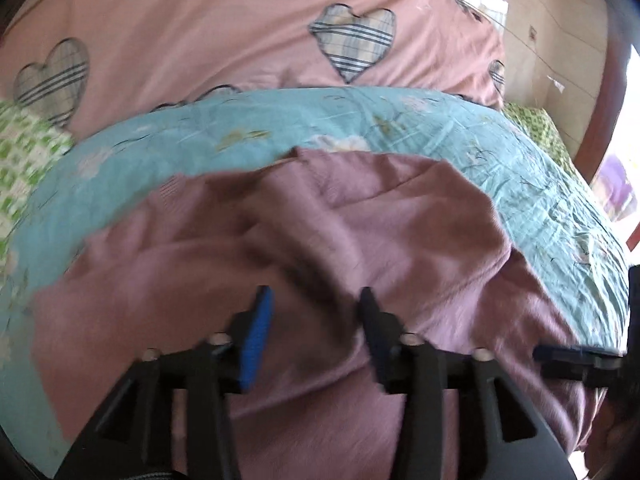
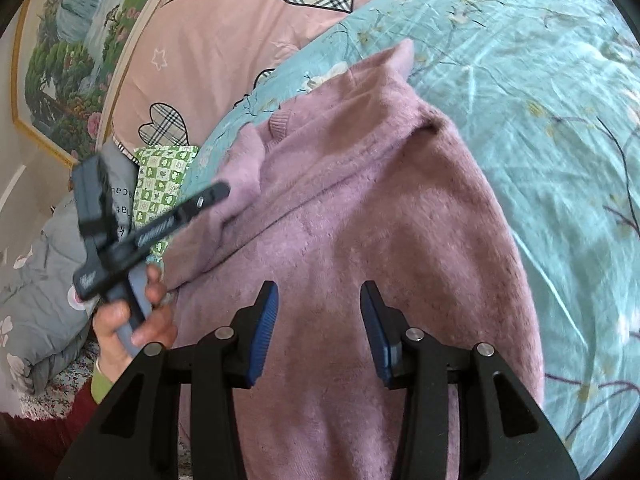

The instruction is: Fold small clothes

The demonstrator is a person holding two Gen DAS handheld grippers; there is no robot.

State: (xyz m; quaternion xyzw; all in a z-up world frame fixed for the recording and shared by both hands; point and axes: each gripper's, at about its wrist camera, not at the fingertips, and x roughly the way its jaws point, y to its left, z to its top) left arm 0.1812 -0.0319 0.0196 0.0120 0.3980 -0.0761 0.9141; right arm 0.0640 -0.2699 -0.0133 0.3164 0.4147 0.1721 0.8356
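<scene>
A mauve knitted garment (image 1: 320, 240) lies partly folded on a teal floral quilt (image 1: 400, 120). My left gripper (image 1: 316, 304) hovers just above it, open and empty. The left view is blurred by motion. In the right wrist view the same garment (image 2: 360, 220) lies with a folded layer at its left and a corner pointing up at the far end. My right gripper (image 2: 318, 300) is open and empty above the garment's near part. The left gripper (image 2: 216, 192), held in a hand (image 2: 132, 320), shows at the garment's left edge.
A pink duvet with plaid hearts (image 1: 240, 32) lies beyond the quilt (image 2: 540, 120). A green checked pillow (image 2: 160, 184) and a grey quilt (image 2: 36, 300) lie at the left. A framed landscape picture (image 2: 68, 52) hangs on the wall.
</scene>
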